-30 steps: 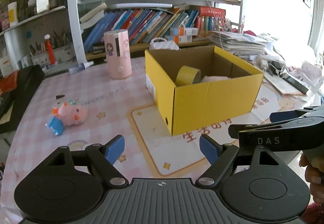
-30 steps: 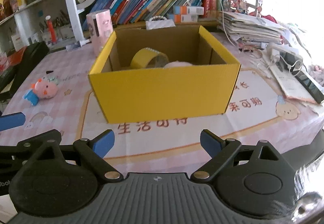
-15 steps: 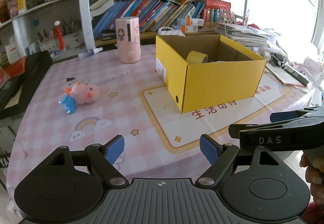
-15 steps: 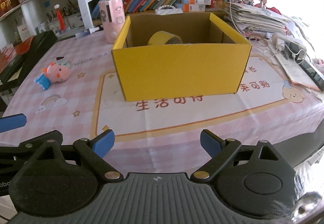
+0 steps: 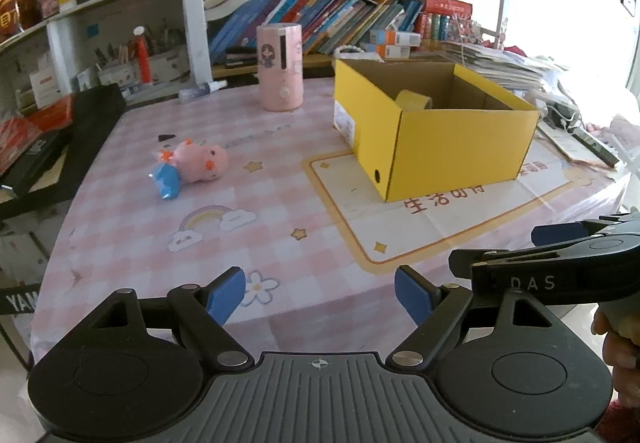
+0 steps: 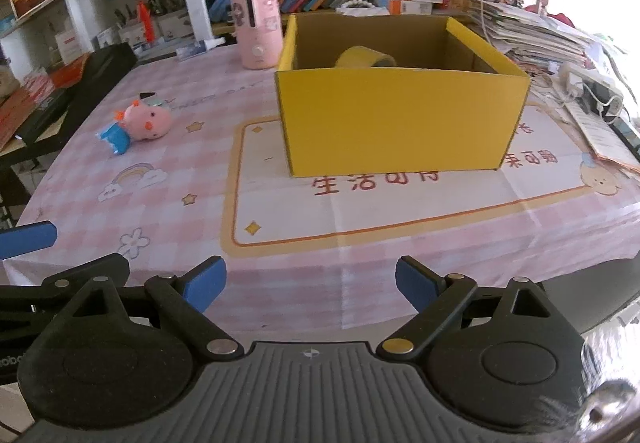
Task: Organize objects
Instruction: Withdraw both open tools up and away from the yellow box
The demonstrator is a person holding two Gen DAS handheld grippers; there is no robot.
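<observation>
A yellow cardboard box [image 5: 460,147] [image 6: 400,123] stands open on the table with a roll of yellow tape [image 5: 414,101] [image 6: 366,58] inside. A pink plush pig [image 5: 192,165] [image 6: 144,121] lies on the pink checked cloth left of the box. A pink cylinder [image 5: 279,73] [image 6: 258,29] stands upright behind it. My left gripper [image 5: 320,299] hangs open over the table's near edge, nothing between its blue fingers. My right gripper [image 6: 310,285] is also open and empty, facing the box's front wall. The right gripper's arm [image 5: 560,271] shows in the left wrist view.
Bookshelves [image 5: 340,19] line the back. A black case [image 5: 60,147] lies along the table's left side. Stacked papers [image 6: 532,35] and a power strip [image 6: 592,91] crowd the right. A white mat with a yellow border [image 6: 400,203] lies under the box.
Both grippers have drawn back from the box toward the table's near edge, so box and pig look smaller and farther away. Both stay open and empty.
</observation>
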